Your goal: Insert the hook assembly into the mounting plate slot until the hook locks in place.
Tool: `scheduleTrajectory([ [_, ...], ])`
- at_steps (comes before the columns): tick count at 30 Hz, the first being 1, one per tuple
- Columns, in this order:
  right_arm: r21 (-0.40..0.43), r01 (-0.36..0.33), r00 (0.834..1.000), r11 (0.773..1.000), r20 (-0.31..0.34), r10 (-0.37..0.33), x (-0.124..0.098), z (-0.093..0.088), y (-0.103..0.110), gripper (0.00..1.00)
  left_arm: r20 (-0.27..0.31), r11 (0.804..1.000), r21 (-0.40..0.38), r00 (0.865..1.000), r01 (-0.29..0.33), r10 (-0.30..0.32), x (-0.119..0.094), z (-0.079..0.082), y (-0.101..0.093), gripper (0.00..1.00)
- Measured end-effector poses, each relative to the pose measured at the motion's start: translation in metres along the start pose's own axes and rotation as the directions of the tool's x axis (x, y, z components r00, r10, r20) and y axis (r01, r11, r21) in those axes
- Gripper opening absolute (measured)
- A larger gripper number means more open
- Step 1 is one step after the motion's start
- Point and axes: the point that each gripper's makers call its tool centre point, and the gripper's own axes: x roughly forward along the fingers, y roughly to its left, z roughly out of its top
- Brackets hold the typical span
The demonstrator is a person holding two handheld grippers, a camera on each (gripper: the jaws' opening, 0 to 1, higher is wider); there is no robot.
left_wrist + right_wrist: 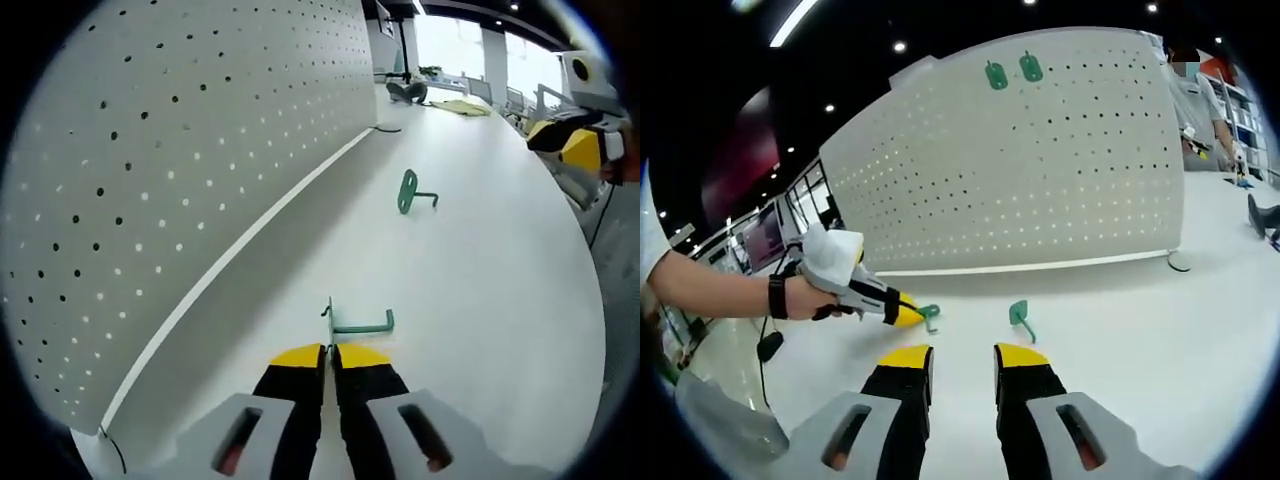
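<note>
On the white table (480, 300), a green hook (355, 322) is being pinched by its flat plate in the closed left gripper (328, 352), at twelve o'clock from the jaws. It is judged light, stiff and slippery. The right gripper (962, 356) is being held apart, empty, with another hook (1021, 317) at one o'clock and the pegboard (1040, 170) beyond.

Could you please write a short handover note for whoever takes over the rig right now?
Left tool: shut on a green hook that rests on the white table.
Right tool: open, holding nothing, above the table facing the pegboard.
A second loose hook lies on the table ahead of it.
Two green hooks already hang near the pegboard's top.
Left to do: lift the gripped hook and lock it into the pegboard.
</note>
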Motion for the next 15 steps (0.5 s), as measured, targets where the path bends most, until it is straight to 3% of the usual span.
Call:
scheduleTrajectory([
  [15,-0.008,-0.040,0.998,0.999,0.044,0.040,0.001,0.018,0.018,0.24,0.077,0.996,-0.093,0.997,0.002,0.005,-0.030,0.016,-0.012,0.03],
])
